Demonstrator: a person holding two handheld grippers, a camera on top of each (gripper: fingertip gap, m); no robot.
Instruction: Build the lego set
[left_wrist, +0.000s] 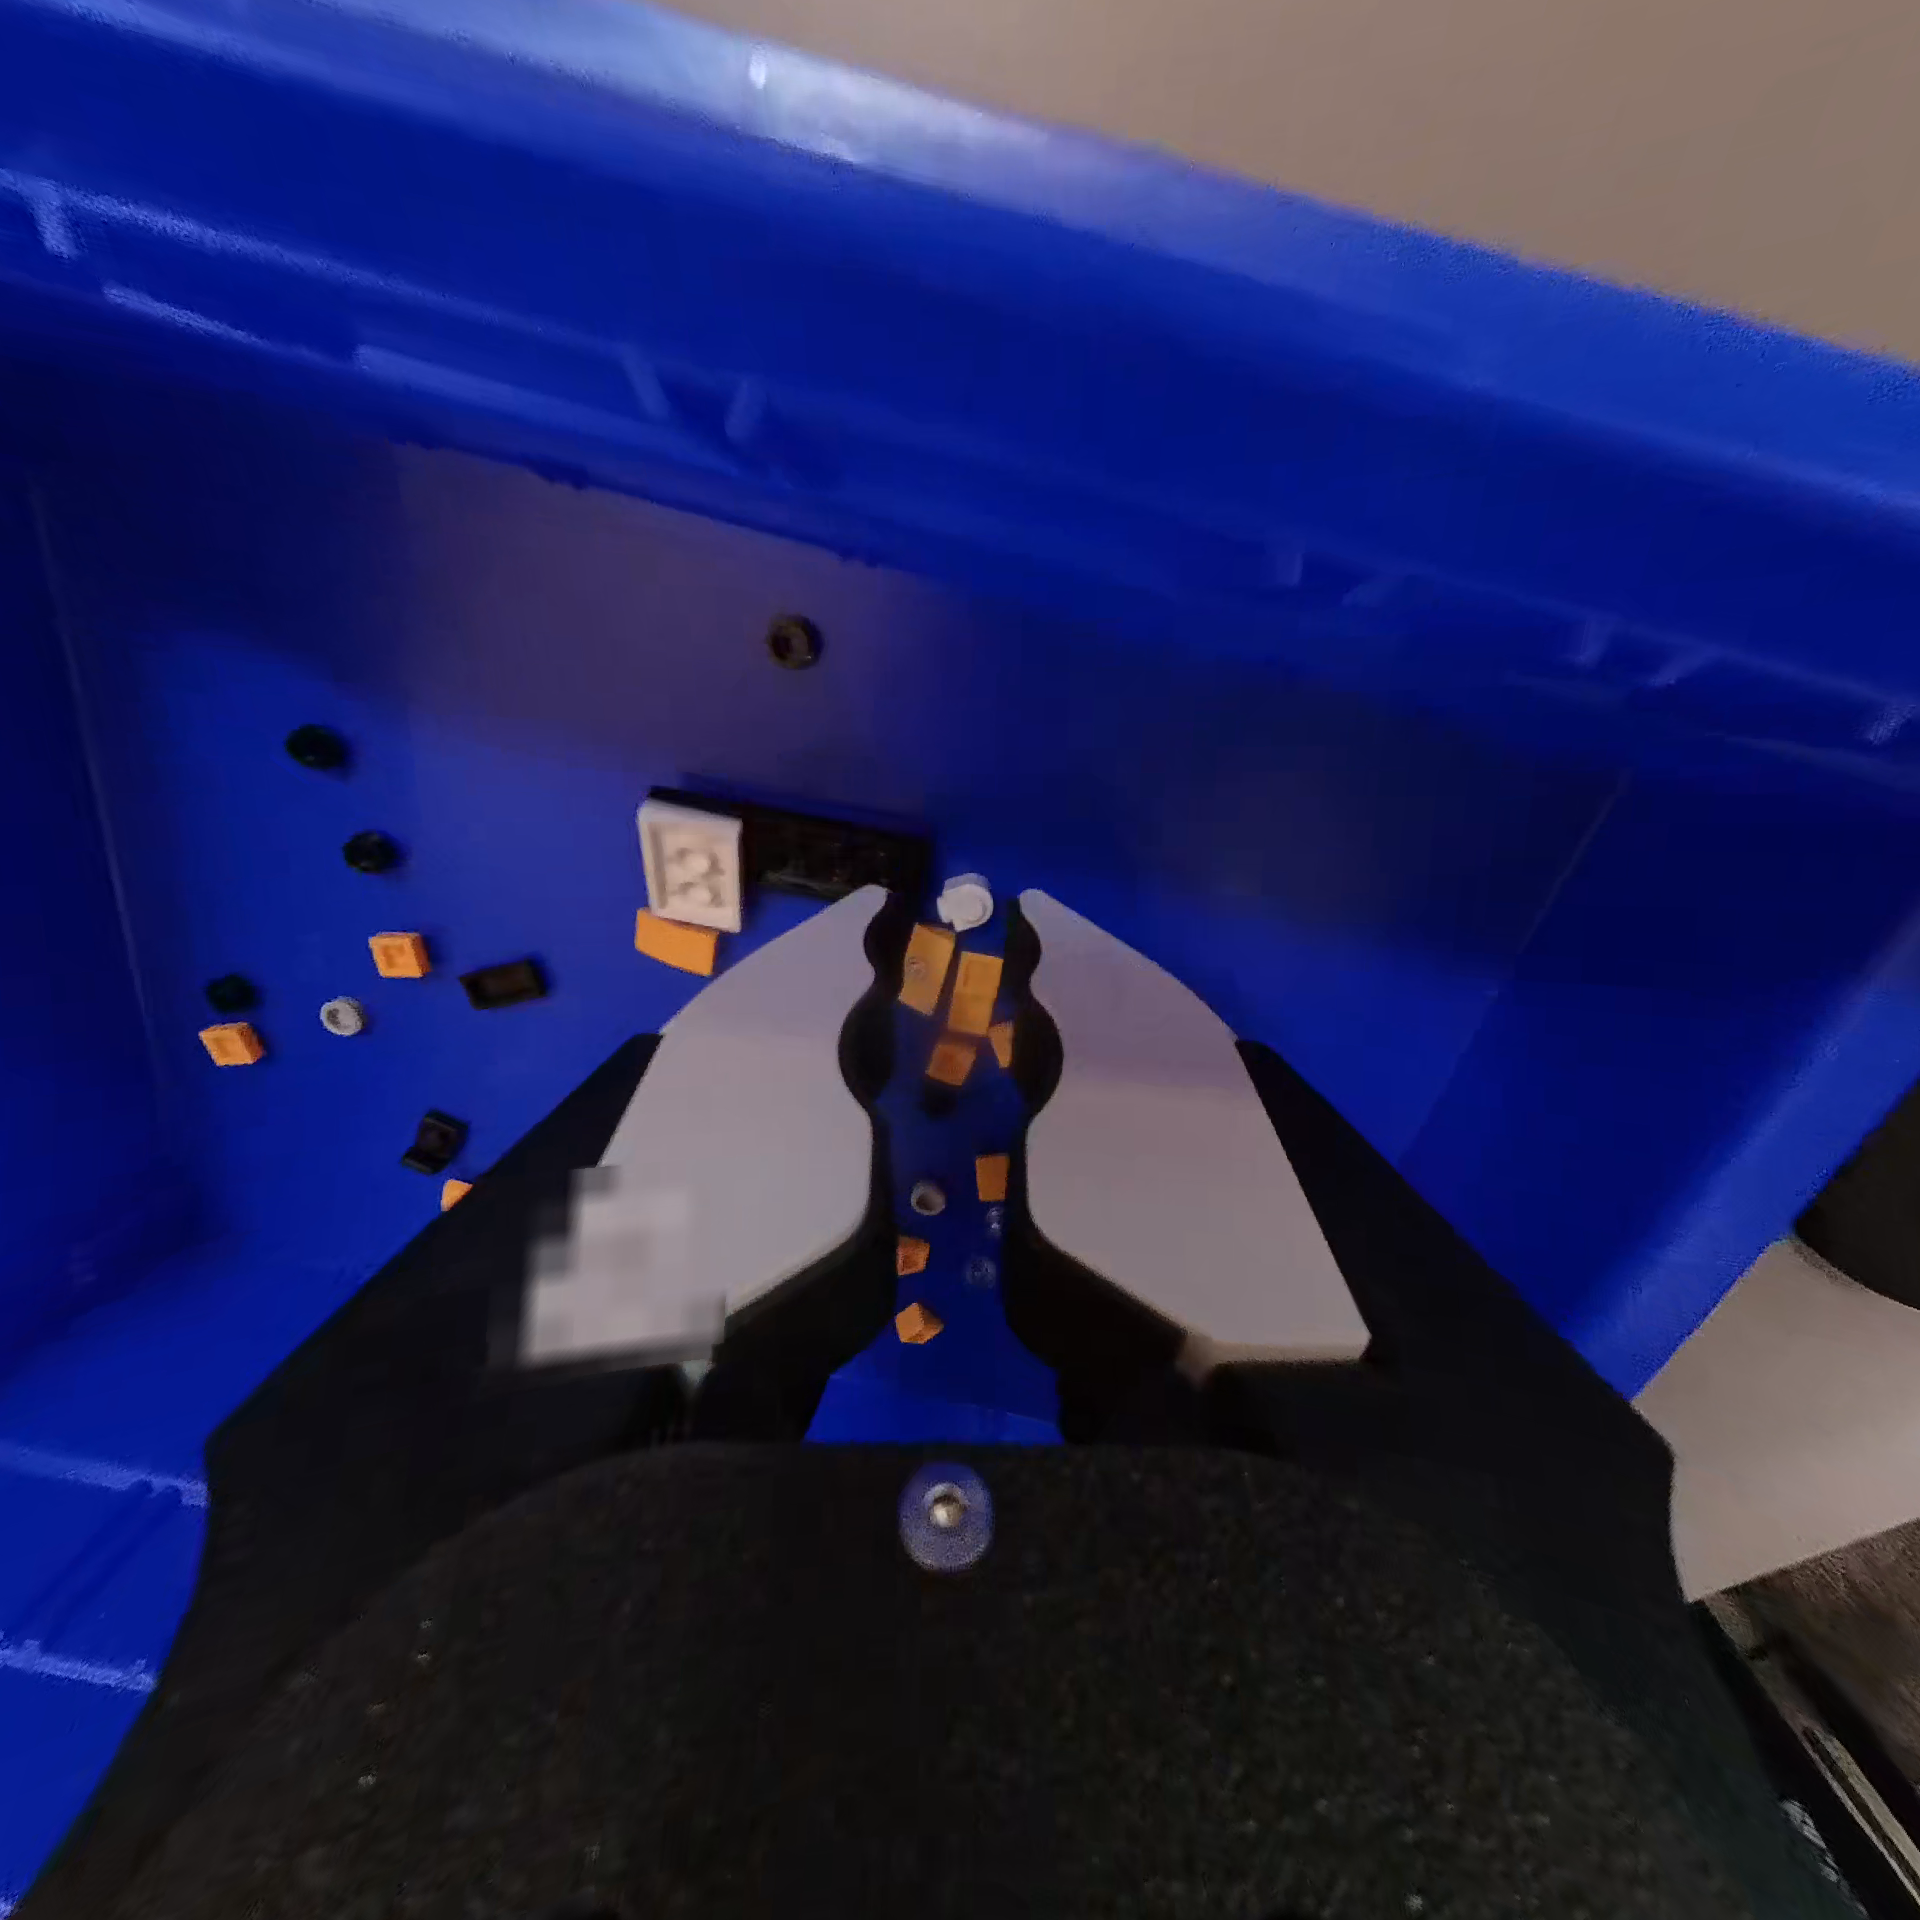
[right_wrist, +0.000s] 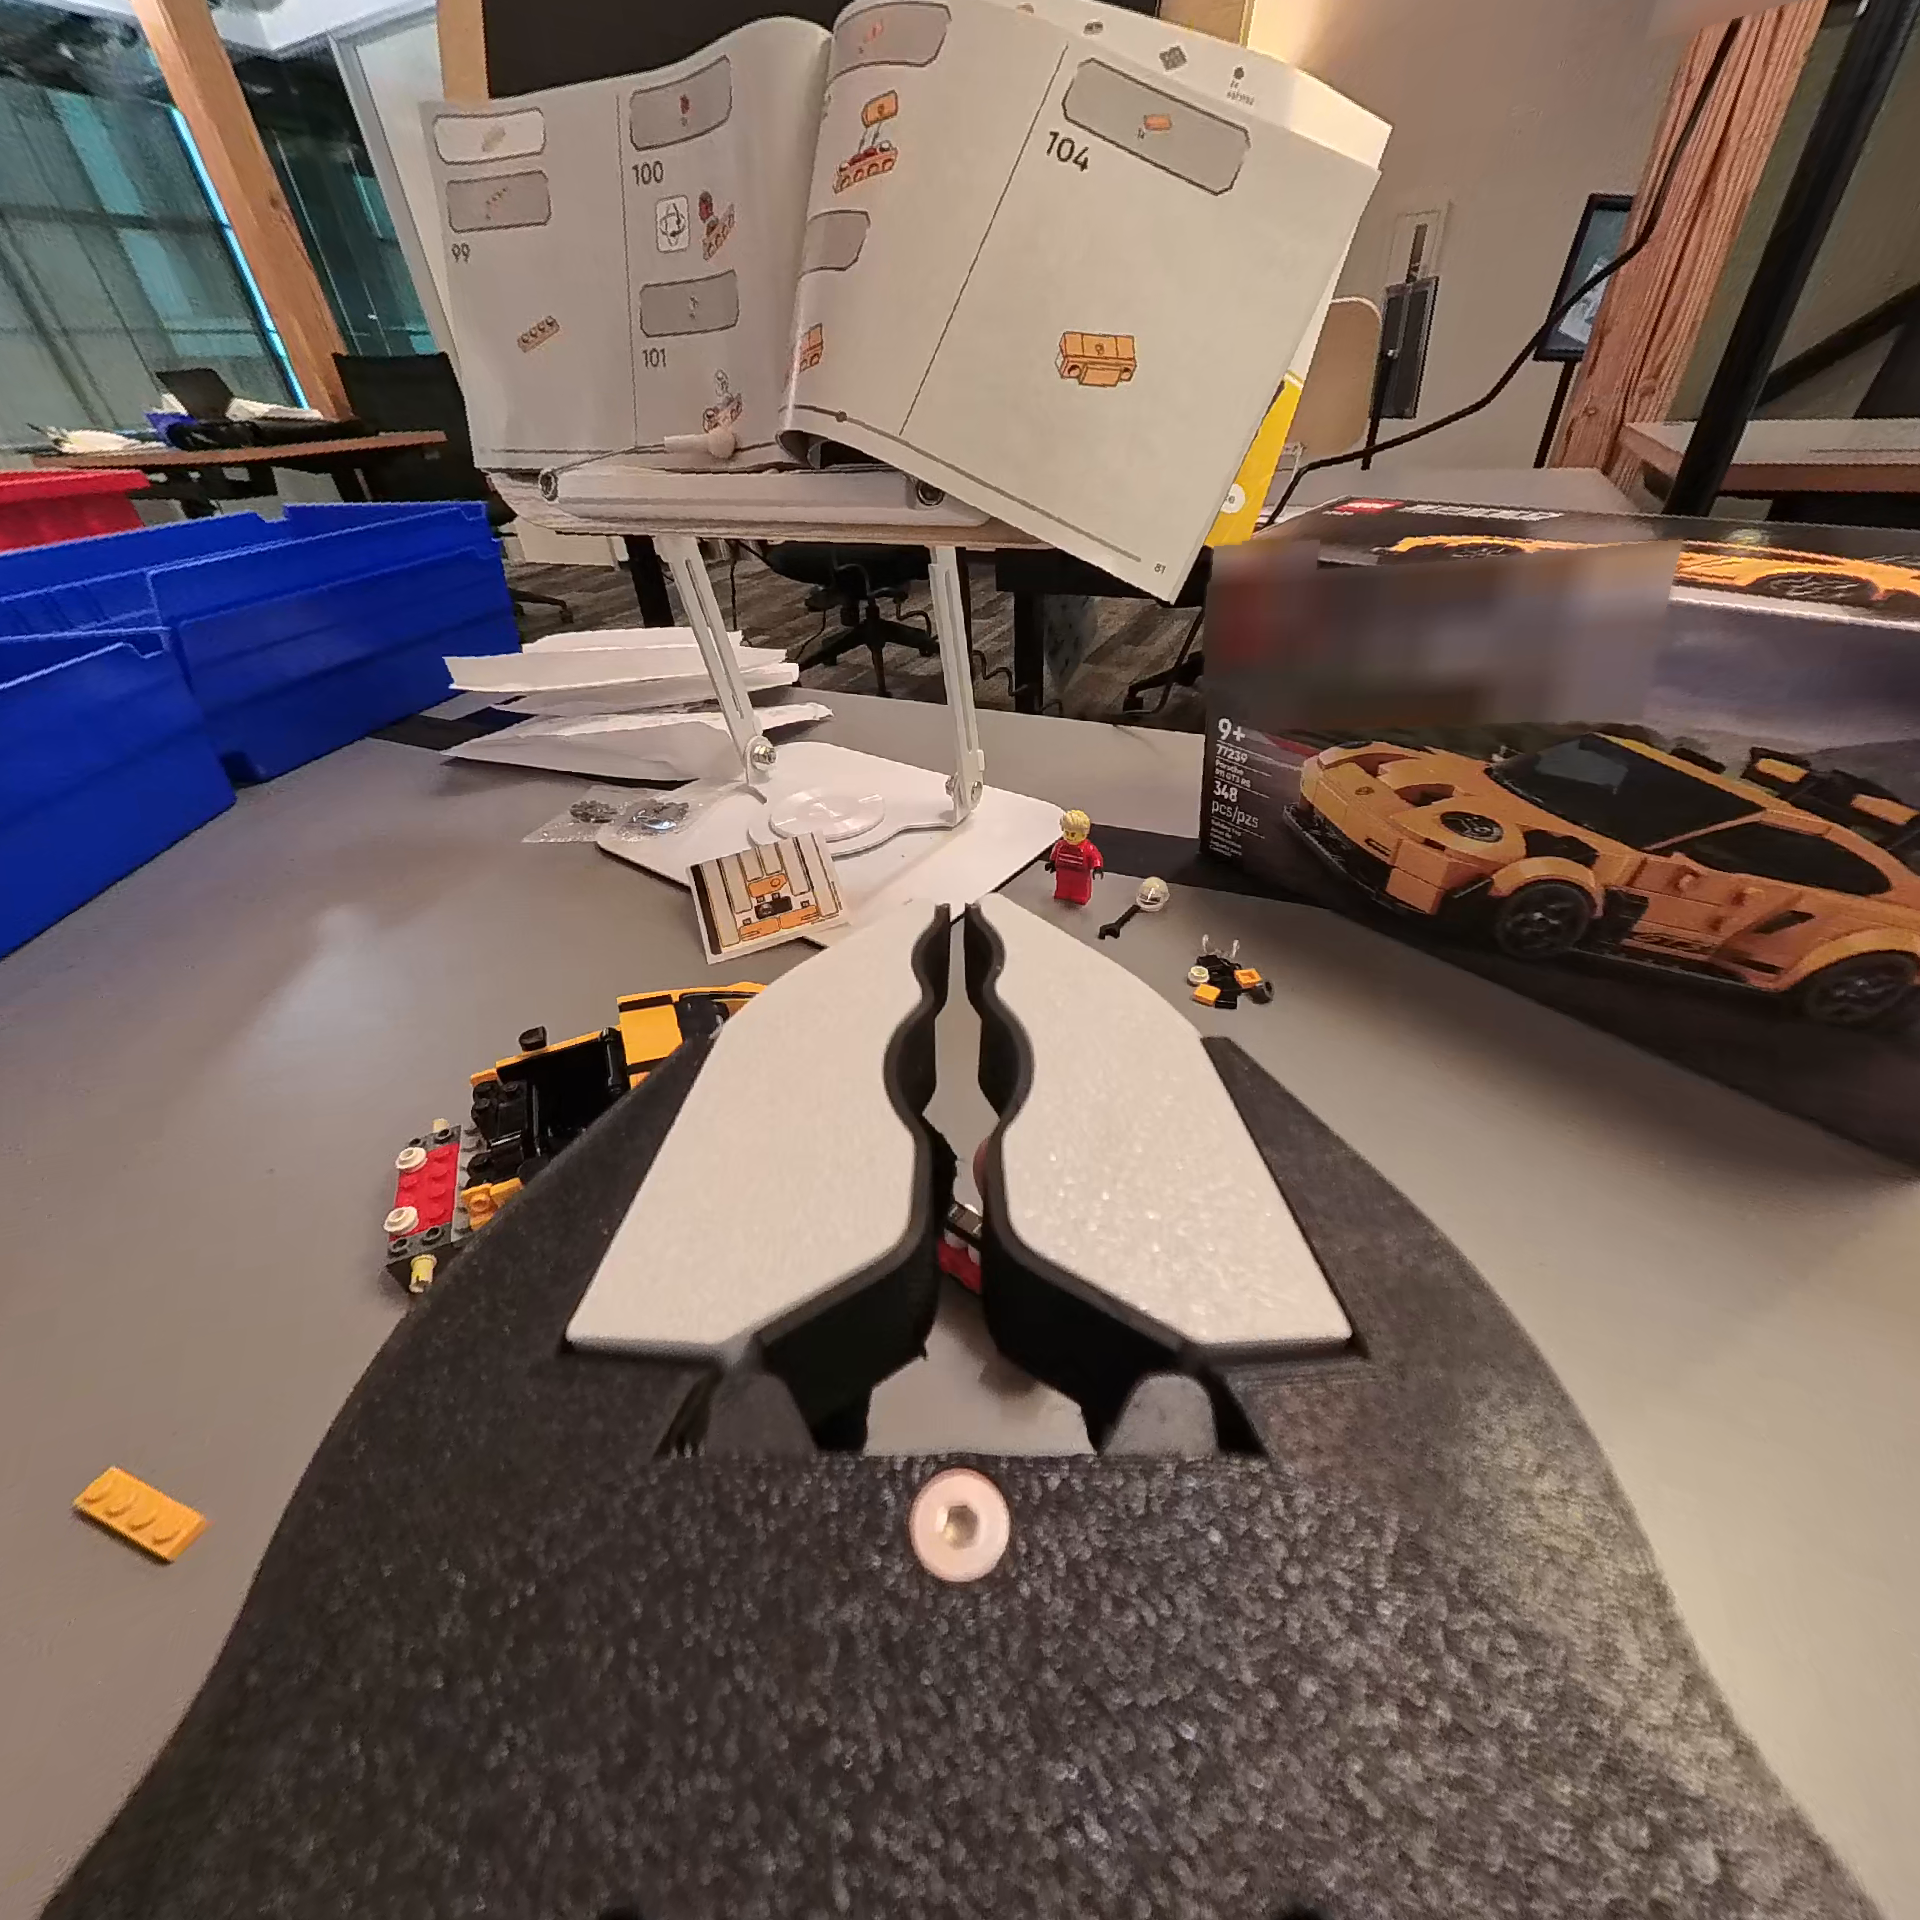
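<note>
the left gripper (left_wrist: 951, 914) reaches down into a blue bin (left_wrist: 1143, 436), its two fingers parted by a narrow gap with nothing between the tips, so it is released. through that gap show small orange pieces (left_wrist: 961, 992) lying on the bin floor, and a white round stud (left_wrist: 966, 902) lies just past the tips. to the left are a white plate (left_wrist: 691, 864) leaning on a black piece (left_wrist: 842, 857), an orange brick (left_wrist: 675, 942) just beside it, and scattered black round pieces (left_wrist: 371, 852) and orange bits farther left. the right gripper (right_wrist: 958, 920) hangs over a grey table (right_wrist: 260, 1039), its fingers drawn nearly together at the tips; something red and dark shows low in the gap, but whether it is gripped i cannot tell. the partly built orange and black car (right_wrist: 582, 1081) lies on the table just left of the fingers, partly hidden by them. an orange flat plate (right_wrist: 140, 1514) lies alone near left. beyond the tips stand a sticker sheet (right_wrist: 767, 894), a red minifigure (right_wrist: 1075, 857), a small pile of pieces (right_wrist: 1228, 979), the set's box (right_wrist: 1579, 831) on the right, and an open instruction booklet (right_wrist: 914, 239) on a white stand (right_wrist: 831, 769).
</note>
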